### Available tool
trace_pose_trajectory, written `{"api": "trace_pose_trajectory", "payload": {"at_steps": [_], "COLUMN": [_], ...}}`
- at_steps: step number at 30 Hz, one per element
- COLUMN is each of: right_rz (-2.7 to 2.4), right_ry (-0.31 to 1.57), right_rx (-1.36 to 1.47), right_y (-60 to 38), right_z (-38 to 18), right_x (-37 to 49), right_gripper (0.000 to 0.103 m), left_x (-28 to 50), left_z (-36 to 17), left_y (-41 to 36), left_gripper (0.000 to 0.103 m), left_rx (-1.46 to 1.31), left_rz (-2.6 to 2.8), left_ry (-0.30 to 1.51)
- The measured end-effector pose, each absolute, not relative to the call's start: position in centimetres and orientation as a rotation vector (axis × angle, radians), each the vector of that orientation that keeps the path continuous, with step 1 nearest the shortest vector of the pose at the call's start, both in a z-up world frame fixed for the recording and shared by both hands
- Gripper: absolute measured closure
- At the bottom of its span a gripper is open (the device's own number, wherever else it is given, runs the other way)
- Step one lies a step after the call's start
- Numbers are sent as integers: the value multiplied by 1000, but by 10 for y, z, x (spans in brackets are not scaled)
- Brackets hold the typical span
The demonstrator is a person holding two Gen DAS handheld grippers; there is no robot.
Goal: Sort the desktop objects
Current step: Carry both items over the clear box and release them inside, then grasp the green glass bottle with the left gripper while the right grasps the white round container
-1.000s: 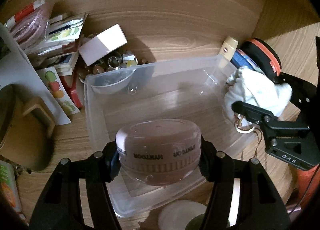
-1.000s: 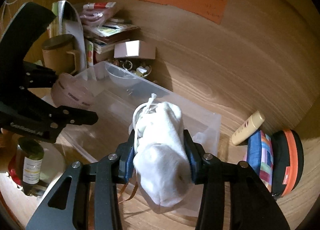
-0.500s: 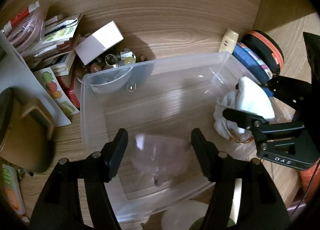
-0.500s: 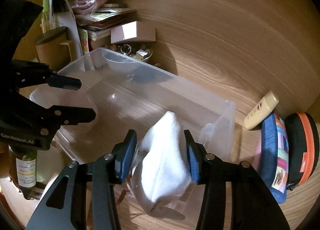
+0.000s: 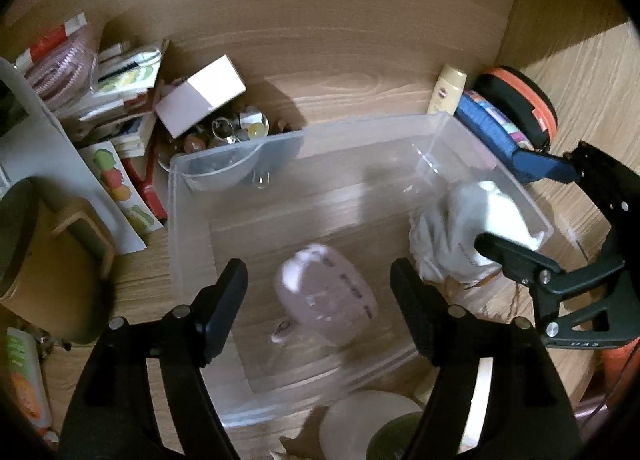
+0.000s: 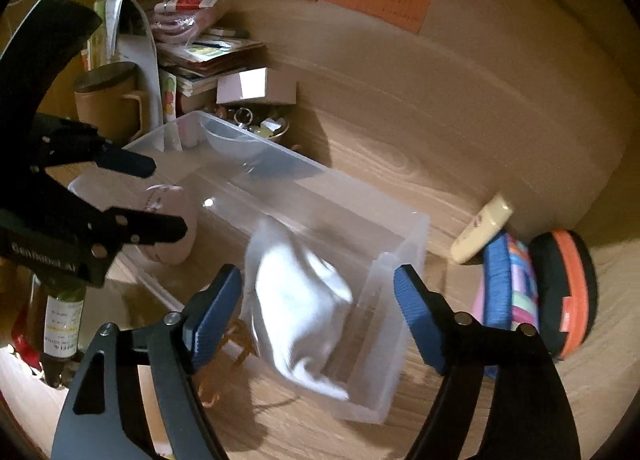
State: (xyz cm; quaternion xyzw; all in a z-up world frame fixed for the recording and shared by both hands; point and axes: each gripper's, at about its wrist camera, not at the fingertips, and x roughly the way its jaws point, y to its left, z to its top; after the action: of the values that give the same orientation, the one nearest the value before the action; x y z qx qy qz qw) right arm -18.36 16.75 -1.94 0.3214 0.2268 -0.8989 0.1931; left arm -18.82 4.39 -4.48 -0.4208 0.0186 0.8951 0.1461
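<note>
A second ago each claw gripped its load above the bin (image 5: 224,188); now both stand wide and bare, and both loads lie inside it.

In the left wrist view, the left claw (image 5: 318,282) gapes at 6 o'clock. Between its fingers (image 5: 224,300) lies the pink jar (image 5: 326,300), tipped on its side on the bin floor, blurred, its lettering unreadable. At 3 o'clock the white pouch (image 5: 460,228) slumps against the bin's right wall, also smeared; the right claw's black finger crosses in front of it.

In the right wrist view, the right claw (image 6: 318,300) is spread as wide, blue pads (image 6: 216,312) apart, with the pouch (image 6: 296,308) between them, free of both, down in the bin's near end. The jar (image 6: 168,228) shows at 9 o'clock, half hidden behind the left claw (image 6: 160,196).

The bin is clear plastic, so the counter (image 5: 360,60) grain shows through it. Beside its right end lie a cream tube (image 6: 482,228), a striped pouch (image 6: 504,284) and an orange-rimmed case (image 6: 564,292). At 10 o'clock a mug (image 6: 108,100) and a paper stack (image 6: 208,56) sit in dim light.
</note>
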Motion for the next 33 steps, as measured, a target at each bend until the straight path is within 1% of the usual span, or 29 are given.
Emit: {"api": "trace_pose_trajectory", "payload": {"at_steps": [3,7,11,17,28,33], "right_rz": [-2543,-2568,-2588,-2606,-2610,-2607], "right_ry": [630,621,613,603,518,466], "right_rx": [888,870,853,819,771,775], "right_y": [174,181,187,191,199,205], "right_z": [-13,-5,0,4,7,3], "right_x": [-176,-165,-150,-122,-80,-65], "right_gripper": [27,25,23,22,21,15], "left_x": [-183,-172,-160,-137,-94,-79], "left_z": [-39,-29,-23,-16,-16,-24], "left_y": [43,43,41,38,23,15], "left_gripper": [25,23,15,11,10,8], "left_rx": [-1192,-1157,-1127,-1095,-1099,-1125], "left_rz": [2597,2620,2647,2670,2715,2718], "left_ry": [65,77,97,115,96,78]}}
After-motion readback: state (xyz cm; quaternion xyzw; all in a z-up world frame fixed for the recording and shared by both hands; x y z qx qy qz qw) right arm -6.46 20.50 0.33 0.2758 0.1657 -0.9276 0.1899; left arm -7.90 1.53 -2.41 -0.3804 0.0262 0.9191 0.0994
